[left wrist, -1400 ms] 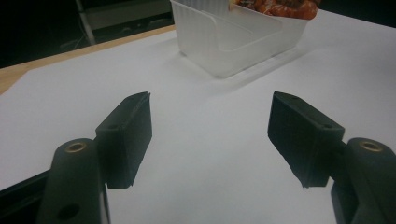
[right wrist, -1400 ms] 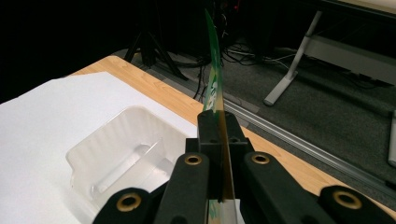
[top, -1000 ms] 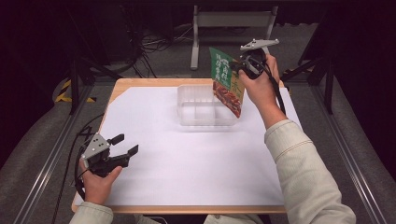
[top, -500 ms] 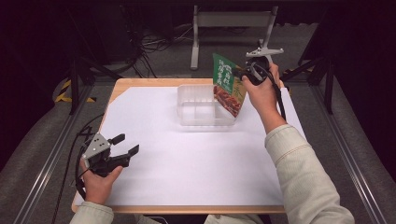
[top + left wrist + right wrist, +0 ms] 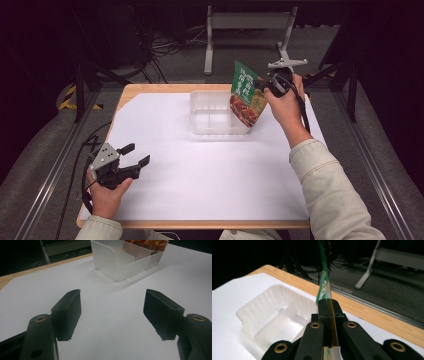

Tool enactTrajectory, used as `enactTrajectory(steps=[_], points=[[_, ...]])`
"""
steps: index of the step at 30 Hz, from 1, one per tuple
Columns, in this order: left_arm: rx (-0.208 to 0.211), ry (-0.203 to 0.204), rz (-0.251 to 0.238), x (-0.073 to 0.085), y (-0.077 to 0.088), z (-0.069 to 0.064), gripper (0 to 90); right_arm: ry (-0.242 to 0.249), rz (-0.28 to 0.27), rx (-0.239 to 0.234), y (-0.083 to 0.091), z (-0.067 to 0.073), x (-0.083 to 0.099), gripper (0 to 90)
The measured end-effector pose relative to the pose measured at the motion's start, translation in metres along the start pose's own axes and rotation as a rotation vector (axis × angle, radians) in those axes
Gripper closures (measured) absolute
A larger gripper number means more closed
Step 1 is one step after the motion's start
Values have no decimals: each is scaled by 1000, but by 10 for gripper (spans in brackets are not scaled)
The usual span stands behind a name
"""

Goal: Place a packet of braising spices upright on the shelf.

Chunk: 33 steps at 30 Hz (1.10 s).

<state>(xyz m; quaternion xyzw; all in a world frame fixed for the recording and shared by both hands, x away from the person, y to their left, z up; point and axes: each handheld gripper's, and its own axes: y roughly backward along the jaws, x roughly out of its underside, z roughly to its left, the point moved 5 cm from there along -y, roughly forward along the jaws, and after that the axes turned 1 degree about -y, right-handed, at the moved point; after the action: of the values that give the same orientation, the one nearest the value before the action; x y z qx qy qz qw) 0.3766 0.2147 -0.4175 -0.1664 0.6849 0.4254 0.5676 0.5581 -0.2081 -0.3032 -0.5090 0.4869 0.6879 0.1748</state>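
Note:
A green snack pouch (image 5: pixel 245 92) with a red food picture hangs upright, its lower edge at the right end of a clear plastic tray (image 5: pixel 210 119). My right gripper (image 5: pixel 261 89) is shut on the pouch's side edge. In the right gripper view the jaws (image 5: pixel 327 305) pinch the thin pouch (image 5: pixel 323 277) edge-on, above the tray (image 5: pixel 269 312). My left gripper (image 5: pixel 137 155) rests open near the table's front left with nothing between its fingers. The left gripper view has its jaws (image 5: pixel 112 305) wide apart over white paper, with the tray (image 5: pixel 120 262) and pouch bottom (image 5: pixel 147 243) far ahead.
White paper (image 5: pixel 200 175) covers most of the wooden table (image 5: pixel 150 89). A metal stand (image 5: pixel 247 22) and cables lie on the floor behind the table. Dark space surrounds the table's sides.
My right hand has lowered the pouch toward the tray's right end. The left hand has stayed where it was.

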Motion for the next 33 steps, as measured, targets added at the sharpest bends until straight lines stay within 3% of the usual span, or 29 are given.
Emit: enactTrajectory(steps=[11, 20, 28, 33], points=[[2, 2, 0, 0, 0, 0, 314, 2, 0, 5, -2, 1, 1, 900], [8, 7, 2, 1, -1, 0, 313, -10, 2, -29, 2, -1, 1, 896], [12, 6, 0, 0, -2, -1, 309, -26, -83, -57, 20, -4, -6, 689], [20, 3, -1, -1, -3, -1, 306, 10, -143, -48, 41, -8, -10, 550]])
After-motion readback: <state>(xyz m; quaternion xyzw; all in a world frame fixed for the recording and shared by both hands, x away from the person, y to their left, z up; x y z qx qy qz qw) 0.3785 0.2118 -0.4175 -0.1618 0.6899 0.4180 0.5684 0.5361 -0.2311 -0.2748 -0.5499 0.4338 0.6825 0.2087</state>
